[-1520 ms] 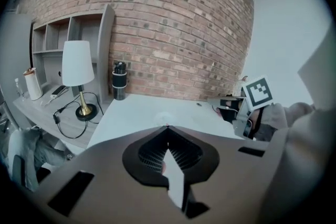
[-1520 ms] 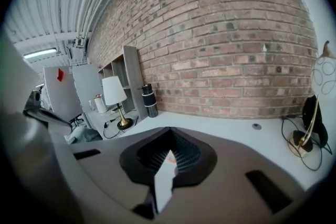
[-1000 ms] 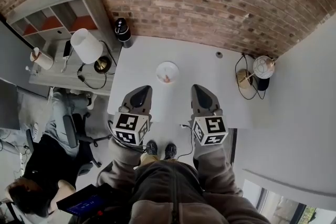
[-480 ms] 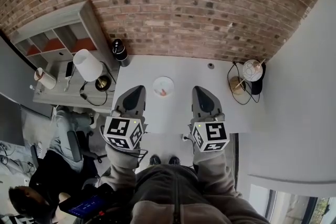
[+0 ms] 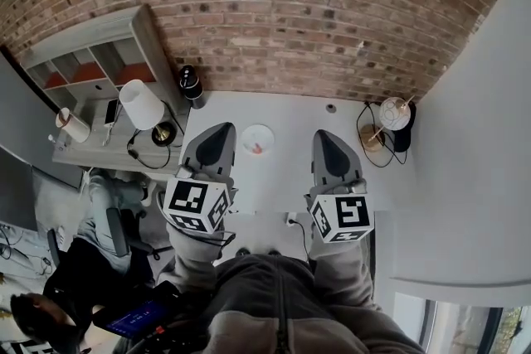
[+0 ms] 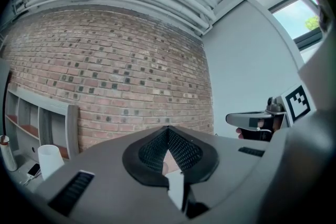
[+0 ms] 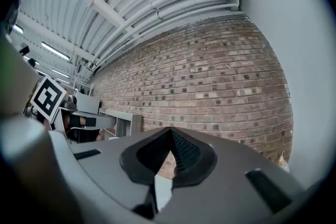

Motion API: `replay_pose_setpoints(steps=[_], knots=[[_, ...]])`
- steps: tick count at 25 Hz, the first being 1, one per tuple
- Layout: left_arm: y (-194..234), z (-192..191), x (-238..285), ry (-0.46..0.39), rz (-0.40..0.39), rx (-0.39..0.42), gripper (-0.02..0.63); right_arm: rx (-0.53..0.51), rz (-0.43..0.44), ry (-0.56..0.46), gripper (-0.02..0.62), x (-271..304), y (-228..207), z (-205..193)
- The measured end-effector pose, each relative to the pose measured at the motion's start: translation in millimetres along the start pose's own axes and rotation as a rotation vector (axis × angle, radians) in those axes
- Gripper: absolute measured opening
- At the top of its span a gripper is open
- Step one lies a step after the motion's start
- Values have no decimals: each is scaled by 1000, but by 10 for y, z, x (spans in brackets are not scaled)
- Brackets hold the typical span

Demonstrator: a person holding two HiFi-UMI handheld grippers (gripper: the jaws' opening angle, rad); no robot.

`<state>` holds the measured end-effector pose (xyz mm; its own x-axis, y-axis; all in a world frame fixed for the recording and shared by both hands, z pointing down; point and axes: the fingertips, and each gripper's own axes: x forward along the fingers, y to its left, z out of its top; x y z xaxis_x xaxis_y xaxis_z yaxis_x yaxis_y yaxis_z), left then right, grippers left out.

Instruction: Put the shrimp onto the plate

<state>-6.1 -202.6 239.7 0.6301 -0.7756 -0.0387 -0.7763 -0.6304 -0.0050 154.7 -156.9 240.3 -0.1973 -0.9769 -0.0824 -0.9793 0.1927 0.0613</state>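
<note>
My left hand-held gripper (image 5: 217, 133) and right hand-held gripper (image 5: 329, 138), jaws pressed together and empty, hover over the desk (image 5: 282, 178); shrimp (image 5: 258, 149) lies on the plate (image 5: 257, 131) between them.

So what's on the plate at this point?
One small orange-pink piece, apparently the shrimp, lies on the white plate, toward its near edge. Nothing covers the plate in the head view, but the piece is too small to make out further.
</note>
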Motion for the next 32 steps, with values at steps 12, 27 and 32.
replay_pose_setpoints(steps=[12,27,32], knots=[[-19,233,47,-50,-1,37,5,-38,-14,-79,0,-83,-46,334],[32,167,61,-31,15,39,5,-28,-2,-81,0,-22,-26,305],[10,139,81,-28,11,35,5,-33,-4,-71,-2,-19,-32,277]])
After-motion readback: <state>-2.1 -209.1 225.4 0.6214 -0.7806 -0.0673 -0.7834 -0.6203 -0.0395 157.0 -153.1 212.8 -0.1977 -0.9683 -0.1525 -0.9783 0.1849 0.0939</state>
